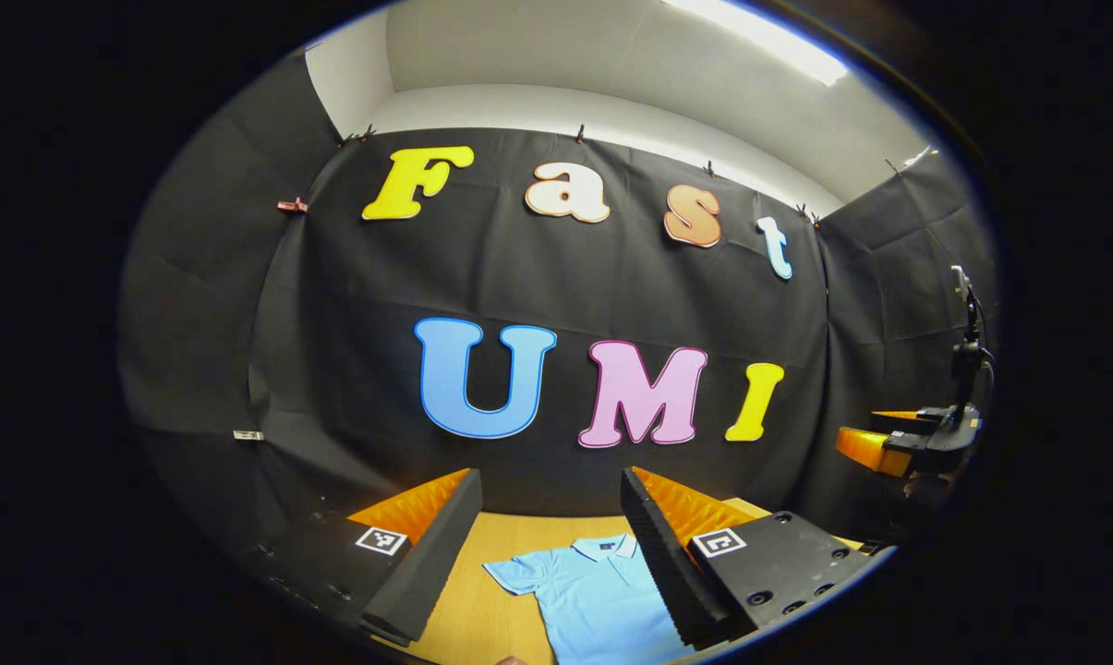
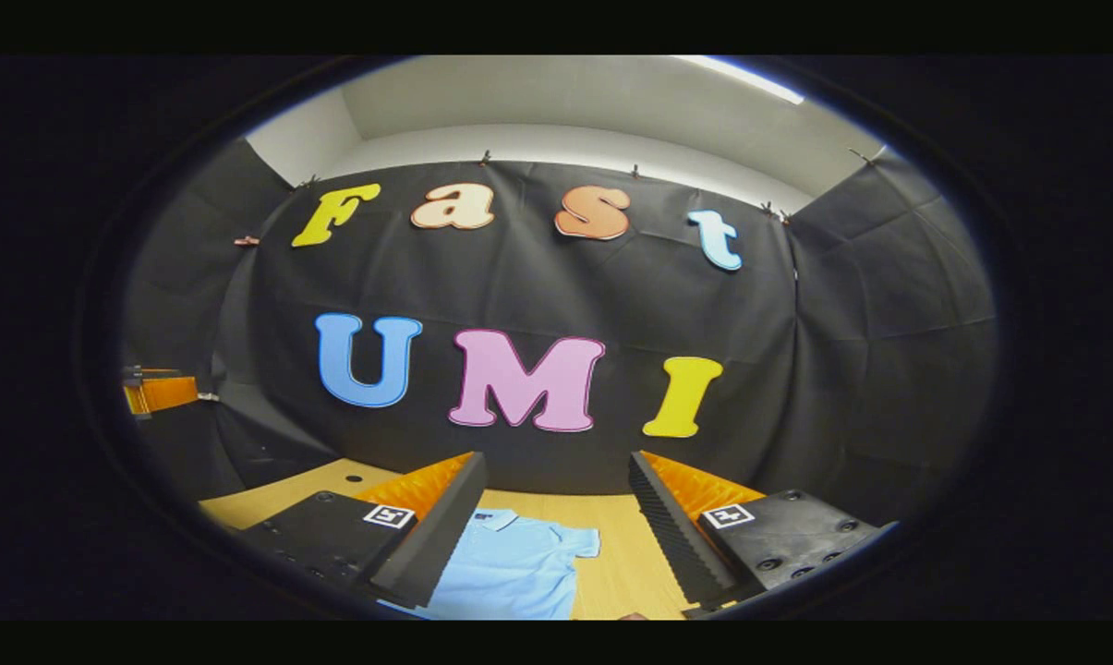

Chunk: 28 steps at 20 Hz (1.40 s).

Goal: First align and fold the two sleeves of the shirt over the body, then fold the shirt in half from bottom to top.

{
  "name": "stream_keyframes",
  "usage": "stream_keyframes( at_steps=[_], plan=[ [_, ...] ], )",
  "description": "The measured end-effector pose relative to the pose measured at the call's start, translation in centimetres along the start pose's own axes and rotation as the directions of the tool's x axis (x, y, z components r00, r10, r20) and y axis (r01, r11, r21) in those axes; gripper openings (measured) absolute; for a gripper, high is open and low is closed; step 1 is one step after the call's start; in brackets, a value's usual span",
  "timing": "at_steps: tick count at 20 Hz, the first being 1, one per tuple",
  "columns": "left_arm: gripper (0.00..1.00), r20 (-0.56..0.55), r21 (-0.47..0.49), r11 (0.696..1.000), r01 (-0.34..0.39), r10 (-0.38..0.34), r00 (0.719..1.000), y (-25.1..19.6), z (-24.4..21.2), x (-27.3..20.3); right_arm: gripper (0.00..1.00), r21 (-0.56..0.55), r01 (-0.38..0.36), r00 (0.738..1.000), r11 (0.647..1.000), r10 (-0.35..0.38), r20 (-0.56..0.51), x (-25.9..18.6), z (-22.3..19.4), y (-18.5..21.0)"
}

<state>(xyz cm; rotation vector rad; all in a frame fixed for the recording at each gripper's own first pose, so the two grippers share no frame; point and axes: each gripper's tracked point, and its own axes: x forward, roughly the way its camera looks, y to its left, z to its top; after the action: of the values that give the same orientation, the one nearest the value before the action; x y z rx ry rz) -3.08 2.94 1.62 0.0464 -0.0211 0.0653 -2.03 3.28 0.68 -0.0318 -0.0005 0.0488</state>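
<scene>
Down at the bottom of the left gripper view, the left gripper [image 1: 549,554] hangs above the table [image 1: 482,600] with its fingers [image 1: 427,563] spread wide and nothing between them; the light blue shirt [image 1: 593,596] lies flat on the table below, collar at the far end, its left sleeve [image 1: 512,573] spread out sideways, its right side hidden behind the right-hand finger. Far off at the right edge the other gripper [image 1: 898,443] is held up in the air. Risk from here: coming down blind on the hidden side, the fingers could catch body fabric along with the sleeve and drag the whole shirt askew. Over in the right gripper view, the right gripper [image 2: 556,545] is likewise spread apart and empty, well above the table [image 2: 630,573]; the shirt [image 2: 510,573] sits low and left of centre, its right sleeve [image 2: 582,541] visible, its left part covered by a finger. Neither sleeve is folded yet, so the task looks unstarted. Likely failure: pinching only the sleeve hem so the fold lands crooked, or the two sleeves ending uneven because each gripper sees just half the shirt.
</scene>
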Motion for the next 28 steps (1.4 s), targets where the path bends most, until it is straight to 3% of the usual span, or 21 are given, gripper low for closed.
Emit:
stream_keyframes(
  at_steps=[28],
  plan=[
    [0.96,0.028,0.019,1.000,0.024,-0.024,0.999,0.1,0.6,0.3,0.96,-0.015,0.011,1.000,1.000,-0.011,-0.003,1.0,0.2,0.1]
  ],
)
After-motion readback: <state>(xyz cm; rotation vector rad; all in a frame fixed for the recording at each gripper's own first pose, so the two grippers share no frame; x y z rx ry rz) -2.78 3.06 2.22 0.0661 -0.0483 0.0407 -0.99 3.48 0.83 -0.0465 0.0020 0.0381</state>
